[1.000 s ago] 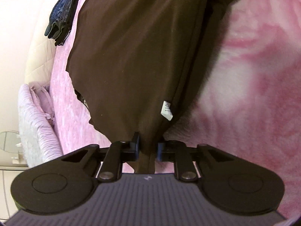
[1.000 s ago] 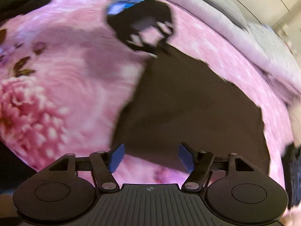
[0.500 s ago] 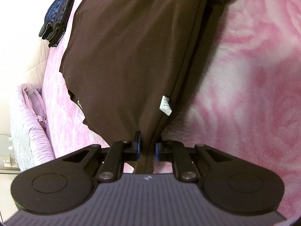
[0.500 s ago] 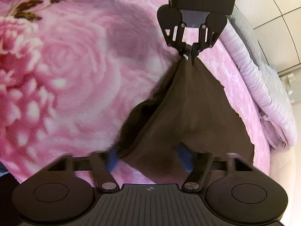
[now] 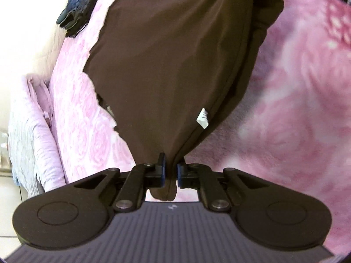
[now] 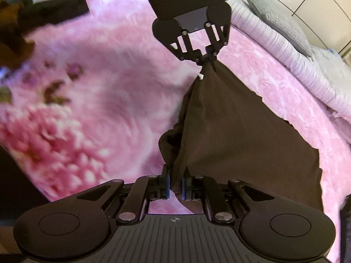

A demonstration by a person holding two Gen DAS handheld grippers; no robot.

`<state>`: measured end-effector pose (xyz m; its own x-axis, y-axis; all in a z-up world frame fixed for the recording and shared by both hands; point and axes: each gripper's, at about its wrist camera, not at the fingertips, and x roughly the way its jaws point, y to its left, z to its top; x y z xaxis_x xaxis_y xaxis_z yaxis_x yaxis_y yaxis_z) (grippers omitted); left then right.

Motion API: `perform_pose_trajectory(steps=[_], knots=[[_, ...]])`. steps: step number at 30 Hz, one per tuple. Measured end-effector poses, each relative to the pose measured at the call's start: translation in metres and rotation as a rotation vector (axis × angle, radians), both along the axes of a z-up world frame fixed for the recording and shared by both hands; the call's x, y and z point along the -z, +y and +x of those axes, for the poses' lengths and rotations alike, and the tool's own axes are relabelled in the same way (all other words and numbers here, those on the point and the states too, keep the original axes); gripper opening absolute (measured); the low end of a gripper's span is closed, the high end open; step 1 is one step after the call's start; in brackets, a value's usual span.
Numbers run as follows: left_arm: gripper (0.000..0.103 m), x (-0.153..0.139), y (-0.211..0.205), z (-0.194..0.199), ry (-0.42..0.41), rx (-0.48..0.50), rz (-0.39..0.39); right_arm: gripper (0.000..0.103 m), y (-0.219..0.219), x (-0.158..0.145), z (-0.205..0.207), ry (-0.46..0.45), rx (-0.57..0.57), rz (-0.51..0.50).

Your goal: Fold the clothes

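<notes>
Pink floral blanket (image 5: 296, 87), brown garment (image 5: 175, 65), folded jeans (image 5: 76, 6)

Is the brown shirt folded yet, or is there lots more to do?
Not folded yet. Already done: a dark blue folded garment lies at the far edge of the pink flowery blanket. In hand: the left gripper and the right gripper each pinch a corner of the dark brown cloth garment; both have just been closing, with cloth between them. The rest trails on the blanket. Left: making the folds and laying it down.
</notes>
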<state>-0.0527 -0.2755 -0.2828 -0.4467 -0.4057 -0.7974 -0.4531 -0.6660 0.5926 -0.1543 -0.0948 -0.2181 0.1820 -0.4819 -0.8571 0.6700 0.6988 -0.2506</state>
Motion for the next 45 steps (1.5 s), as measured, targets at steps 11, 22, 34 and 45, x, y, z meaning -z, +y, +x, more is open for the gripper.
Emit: perform_pose_trajectory(steps=[11,22,34,45], knots=[[0.007,-0.107,-0.096,-0.159,-0.073,-0.133,0.156,0.008,-0.087,-0.092,-0.179,-0.39,0.43,0.018],[0.007,-0.041,-0.172,-0.39,-0.181,-0.075,0.266,0.008,-0.163,-0.019,-0.4,-0.647,0.88,0.162],[0.034,0.0,-0.211,-0.433,-0.164,-0.172,0.384,0.011,-0.169,0.033,-0.47,-0.764,1.06,0.305],[0.032,-0.021,-0.271,-0.4,-0.016,-0.494,0.689,0.04,-0.15,0.034,-0.481,-0.885,1.212,0.284]])
